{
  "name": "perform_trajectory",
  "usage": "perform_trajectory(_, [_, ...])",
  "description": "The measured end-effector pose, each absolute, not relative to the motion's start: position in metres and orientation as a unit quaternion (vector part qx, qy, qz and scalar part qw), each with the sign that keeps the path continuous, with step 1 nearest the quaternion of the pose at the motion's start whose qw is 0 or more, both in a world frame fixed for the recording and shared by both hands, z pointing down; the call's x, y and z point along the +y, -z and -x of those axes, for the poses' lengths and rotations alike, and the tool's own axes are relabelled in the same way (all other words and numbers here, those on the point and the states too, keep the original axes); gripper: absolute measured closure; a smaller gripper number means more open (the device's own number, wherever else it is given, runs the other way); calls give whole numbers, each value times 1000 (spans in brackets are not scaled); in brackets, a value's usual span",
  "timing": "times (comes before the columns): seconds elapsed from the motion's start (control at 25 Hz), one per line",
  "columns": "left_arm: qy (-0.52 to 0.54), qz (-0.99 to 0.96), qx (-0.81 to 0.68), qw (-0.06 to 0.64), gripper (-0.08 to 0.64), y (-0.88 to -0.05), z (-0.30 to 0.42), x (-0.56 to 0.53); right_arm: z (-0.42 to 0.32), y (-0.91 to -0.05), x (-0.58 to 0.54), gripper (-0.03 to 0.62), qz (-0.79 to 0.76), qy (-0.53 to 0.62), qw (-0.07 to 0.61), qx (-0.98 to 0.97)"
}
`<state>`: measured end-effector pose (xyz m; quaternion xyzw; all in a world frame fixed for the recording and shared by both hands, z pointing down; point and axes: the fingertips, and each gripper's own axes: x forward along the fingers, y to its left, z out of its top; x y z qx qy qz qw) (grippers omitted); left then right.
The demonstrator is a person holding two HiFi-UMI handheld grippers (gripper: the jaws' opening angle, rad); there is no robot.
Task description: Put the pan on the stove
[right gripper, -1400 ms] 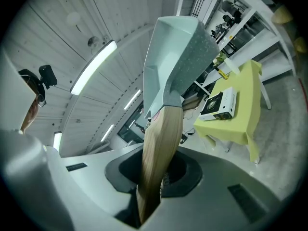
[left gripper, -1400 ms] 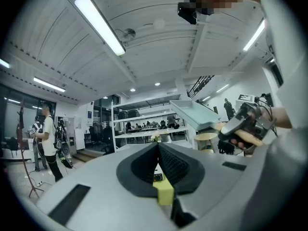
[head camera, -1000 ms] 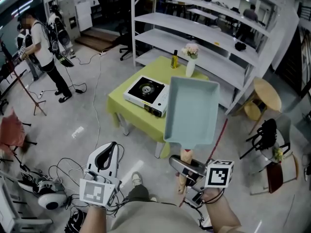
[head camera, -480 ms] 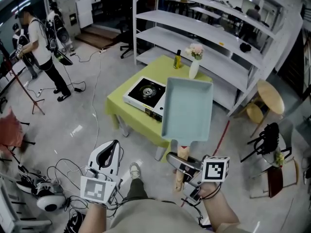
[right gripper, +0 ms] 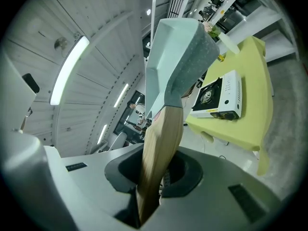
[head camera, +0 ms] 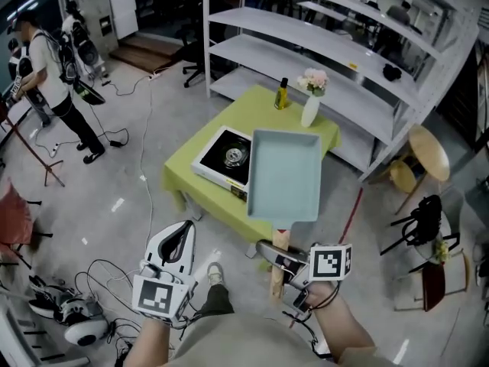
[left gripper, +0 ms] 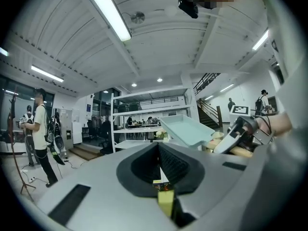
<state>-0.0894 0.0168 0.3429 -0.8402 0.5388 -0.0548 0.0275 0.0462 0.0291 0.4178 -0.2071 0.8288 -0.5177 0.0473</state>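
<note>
While pan (head camera: 286,176) aloft — vase (head camera: 310,112), bottle (head camera: 282,95) beyond

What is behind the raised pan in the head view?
The stove on the yellow table, burner showing; the pan, held by the right gripper, covers the stove's right end.

I stand on a glossy grey floor (head camera: 114,182) with cables (head camera: 149,105) trailing over it. Ahead of me is a low table (head camera: 256,113) under a yellow-green cloth, and just behind it a long white rack (head camera: 328,52) of open shelves. To the right stand a round wooden table (head camera: 425,151) and a chair (head camera: 429,277). A person (head camera: 46,75) stands far left. Overhead, the white panelled ceiling (left gripper: 159,37) carries strip lights (left gripper: 107,11). A staircase (left gripper: 204,83) rises at the back.
</note>
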Motion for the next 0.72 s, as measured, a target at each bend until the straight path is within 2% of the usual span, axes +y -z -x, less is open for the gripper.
perform_trajectory(0.36, [77, 858, 508, 2, 554, -359, 118, -84, -8, -445, -58, 525, 238, 547, 23, 802])
perform_trajectory(0.72, [76, 872, 483, -30, 554, -377, 146, -177, 28, -464, -138, 522, 249, 580, 36, 775])
